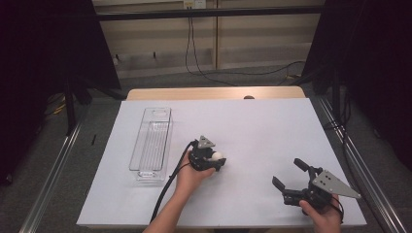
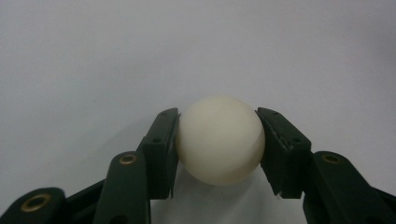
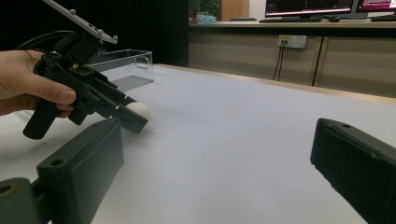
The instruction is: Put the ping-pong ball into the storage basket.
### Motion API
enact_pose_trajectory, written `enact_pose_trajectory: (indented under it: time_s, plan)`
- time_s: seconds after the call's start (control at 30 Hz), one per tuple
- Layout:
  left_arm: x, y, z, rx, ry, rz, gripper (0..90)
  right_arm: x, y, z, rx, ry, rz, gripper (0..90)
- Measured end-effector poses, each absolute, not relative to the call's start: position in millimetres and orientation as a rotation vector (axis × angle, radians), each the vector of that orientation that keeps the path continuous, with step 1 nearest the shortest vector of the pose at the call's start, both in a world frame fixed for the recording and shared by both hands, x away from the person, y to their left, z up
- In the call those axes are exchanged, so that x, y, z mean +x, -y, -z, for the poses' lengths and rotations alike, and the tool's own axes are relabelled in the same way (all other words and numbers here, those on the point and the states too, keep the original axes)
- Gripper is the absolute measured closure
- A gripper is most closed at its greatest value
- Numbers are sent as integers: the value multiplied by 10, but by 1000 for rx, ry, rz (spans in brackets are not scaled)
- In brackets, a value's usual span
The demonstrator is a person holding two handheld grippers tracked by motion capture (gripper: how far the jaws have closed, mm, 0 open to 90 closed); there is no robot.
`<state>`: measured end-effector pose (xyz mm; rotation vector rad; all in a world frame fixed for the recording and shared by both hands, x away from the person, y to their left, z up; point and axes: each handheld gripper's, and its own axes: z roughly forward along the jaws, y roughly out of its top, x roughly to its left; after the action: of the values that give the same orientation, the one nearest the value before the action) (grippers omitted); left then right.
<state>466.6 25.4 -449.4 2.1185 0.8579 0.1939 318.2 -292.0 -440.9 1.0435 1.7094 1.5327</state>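
A cream-white ball (image 2: pixel 219 139) sits between the two black jaws of my left gripper (image 2: pixel 218 140), and both pads press on its sides. From above, that left gripper (image 1: pixel 215 159) points down at the white table, with the ball (image 1: pixel 217 156) low over the surface near the middle. The right gripper view catches the same ball (image 3: pixel 139 111) and the left gripper (image 3: pixel 133 117) held in a hand at far left. My right gripper (image 1: pixel 290 173) rests near the table's front right corner, jaws wide apart, nothing between them; its fingers (image 3: pixel 84 172) frame bare table.
A clear plastic bin (image 1: pixel 151 143) lies lengthwise on the left part of the table, also visible as the clear bin (image 3: pixel 123 67) behind the left hand. The white sheet (image 1: pixel 262 126) covers the tabletop. Cables hang off the front edge and along the far wall.
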Motion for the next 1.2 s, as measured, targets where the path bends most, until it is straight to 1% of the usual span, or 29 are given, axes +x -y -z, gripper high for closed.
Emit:
enact_pose_trajectory:
  time_s: [0.1,0.57,1.2]
  plan:
    - [4657,-244,4486,2097,-870,-177,513,3179,2920,4409,1047,-1713,-1532,22]
    - [4655,-289,4411,2104,-870,-159,512,3183,2920,4412,1043,-1714,-1531,22]
    - [4650,-330,4319,2098,-882,-158,513,3183,2920,4411,1040,-1718,-1534,23]
